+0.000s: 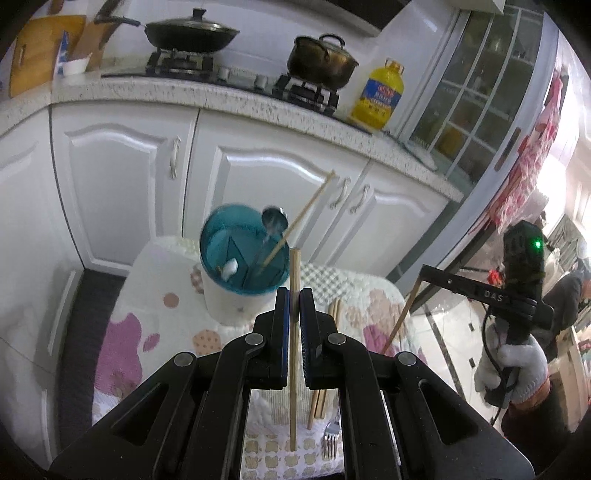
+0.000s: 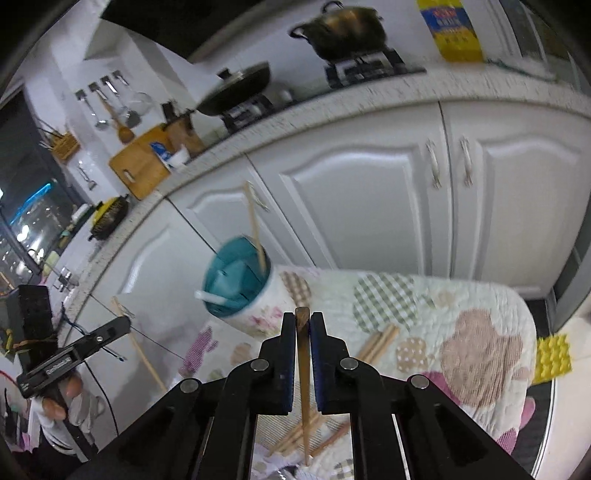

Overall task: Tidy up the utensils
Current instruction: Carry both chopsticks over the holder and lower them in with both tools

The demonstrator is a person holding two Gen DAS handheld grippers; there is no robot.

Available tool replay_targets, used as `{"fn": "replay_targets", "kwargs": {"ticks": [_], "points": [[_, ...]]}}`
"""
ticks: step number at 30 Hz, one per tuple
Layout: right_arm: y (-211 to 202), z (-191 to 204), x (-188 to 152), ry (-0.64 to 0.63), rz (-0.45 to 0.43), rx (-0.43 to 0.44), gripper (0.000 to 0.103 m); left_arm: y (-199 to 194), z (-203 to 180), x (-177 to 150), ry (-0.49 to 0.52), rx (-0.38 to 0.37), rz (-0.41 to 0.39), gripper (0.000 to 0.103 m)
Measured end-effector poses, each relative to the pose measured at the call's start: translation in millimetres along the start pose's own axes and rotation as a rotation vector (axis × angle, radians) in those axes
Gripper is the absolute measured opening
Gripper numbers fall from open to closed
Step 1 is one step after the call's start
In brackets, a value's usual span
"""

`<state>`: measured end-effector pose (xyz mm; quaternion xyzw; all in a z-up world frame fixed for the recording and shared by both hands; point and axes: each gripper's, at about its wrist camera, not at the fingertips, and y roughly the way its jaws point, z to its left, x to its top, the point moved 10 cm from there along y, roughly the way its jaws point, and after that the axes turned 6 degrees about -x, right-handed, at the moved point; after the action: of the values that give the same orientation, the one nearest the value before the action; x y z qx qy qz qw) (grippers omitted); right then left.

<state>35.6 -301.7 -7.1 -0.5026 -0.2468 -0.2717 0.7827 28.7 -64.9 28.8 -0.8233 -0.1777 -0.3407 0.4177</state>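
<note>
My left gripper (image 1: 294, 295) is shut on a pale wooden chopstick (image 1: 293, 369) that hangs upright between its blue pads, above the quilted cloth (image 1: 166, 306). Just beyond stands a white utensil holder with a teal insert (image 1: 240, 258), holding a metal spoon (image 1: 275, 220) and a leaning chopstick (image 1: 301, 216). My right gripper (image 2: 303, 317) is shut on a dark-tipped chopstick (image 2: 304, 373), near the same holder (image 2: 240, 280). Each gripper shows in the other's view, the right one (image 1: 424, 271) and the left one (image 2: 125, 324), each with its chopstick. Several loose chopsticks (image 2: 380, 341) and a fork (image 1: 330, 439) lie on the cloth.
White cabinets (image 1: 122, 177) stand right behind the cloth-covered surface. On the speckled counter (image 1: 221, 96) are a wok (image 1: 188, 33), a pot (image 1: 321, 59) and a yellow oil bottle (image 1: 380, 96). A gloved hand (image 1: 517, 365) holds the right gripper.
</note>
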Motion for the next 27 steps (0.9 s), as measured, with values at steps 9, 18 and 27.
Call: {"fn": "replay_targets", "kwargs": {"ticks": [9,18,27], "points": [[-36,55,69,-0.068,-0.115,0.096,0.007,-35,5,82,-0.001,0.044,-0.185,0.004],[-52,96,139,-0.148,-0.211,0.112,0.007,-32,24,161,0.003,0.14,-0.331,0.004],[13,110,167,-0.166,-0.206,0.066,0.007,19,66,176,0.006,0.286,-0.342,0.004]]}}
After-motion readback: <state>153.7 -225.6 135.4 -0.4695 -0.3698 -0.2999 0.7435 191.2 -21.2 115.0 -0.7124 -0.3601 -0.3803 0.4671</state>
